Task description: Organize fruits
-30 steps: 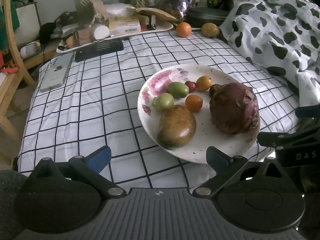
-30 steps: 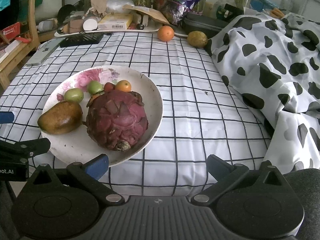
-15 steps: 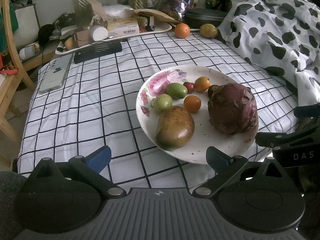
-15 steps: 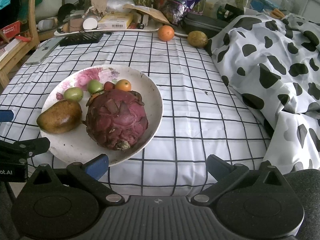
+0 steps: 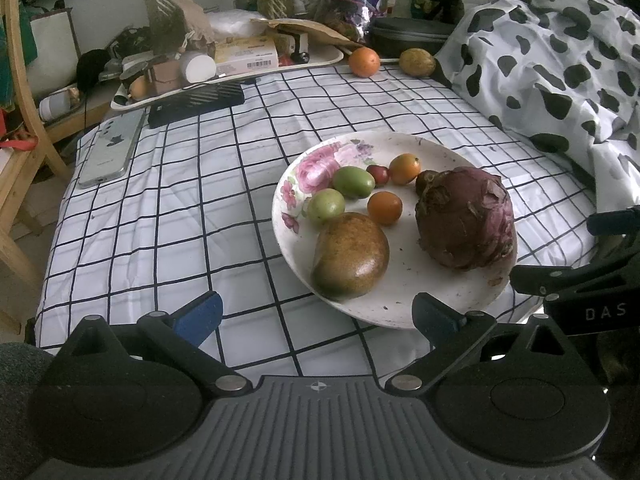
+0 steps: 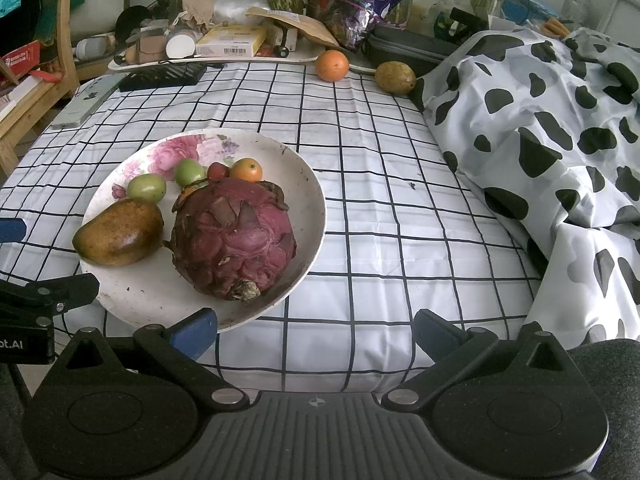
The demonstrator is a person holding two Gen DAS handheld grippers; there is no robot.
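Observation:
A white flowered plate [image 5: 448, 152] [image 6: 308, 184] on the checked cloth holds a dragon fruit [image 5: 466, 218] [image 6: 234, 238], a brown-green mango [image 5: 350, 254] [image 6: 118, 232], two green fruits [image 5: 354, 182], two small orange fruits [image 5: 385, 208] and a small red one [image 5: 378, 174]. An orange [image 5: 364, 62] [image 6: 331, 65] and a yellow-brown fruit [image 5: 417, 62] [image 6: 395, 77] lie on the cloth at the far edge. My left gripper [image 5: 316, 314] is open and empty at the plate's near rim. My right gripper [image 6: 314, 330] is open and empty, right of the plate's near rim.
A cow-print blanket [image 5: 560, 64] [image 6: 552, 128] is heaped on the right. A phone [image 5: 110, 150] and a black flat case [image 5: 196, 102] lie far left. A cluttered tray [image 5: 224, 64] and bags line the back. A wooden chair [image 5: 16, 120] stands left.
Both views have shifted only slightly; the plate sits a touch closer in the left wrist view. Nothing was picked up or released.

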